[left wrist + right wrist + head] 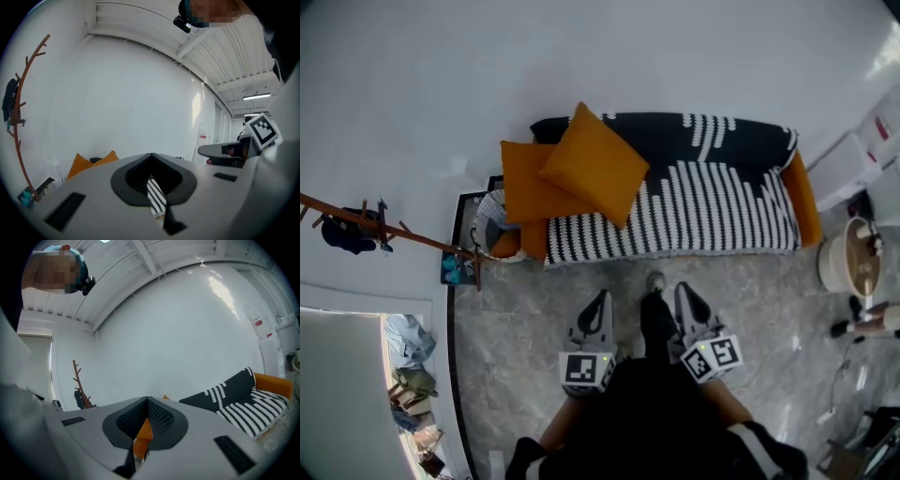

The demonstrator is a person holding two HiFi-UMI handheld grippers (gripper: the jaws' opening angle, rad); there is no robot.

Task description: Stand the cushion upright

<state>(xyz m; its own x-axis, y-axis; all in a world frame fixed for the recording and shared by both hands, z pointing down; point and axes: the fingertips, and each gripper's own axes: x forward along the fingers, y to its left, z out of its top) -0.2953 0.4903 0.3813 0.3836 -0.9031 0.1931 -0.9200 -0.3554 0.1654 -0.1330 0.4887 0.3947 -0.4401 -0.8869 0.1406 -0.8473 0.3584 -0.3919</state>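
The head view looks steeply down from above the person onto the grey floor [534,328], with the sofa [703,206] on the far side and the left gripper [601,298] and right gripper [683,291] near. The left gripper view and the right gripper view each sit close behind their own jaws and face almost level toward the far white wall [117,103]. All three views share the coat rack [384,232] at the left; the head view and left gripper view share the orange cushions [595,164], and the head view and right gripper view share the sofa's striped cover.

Two cushions [595,164] sit on the sofa [712,211], left end.
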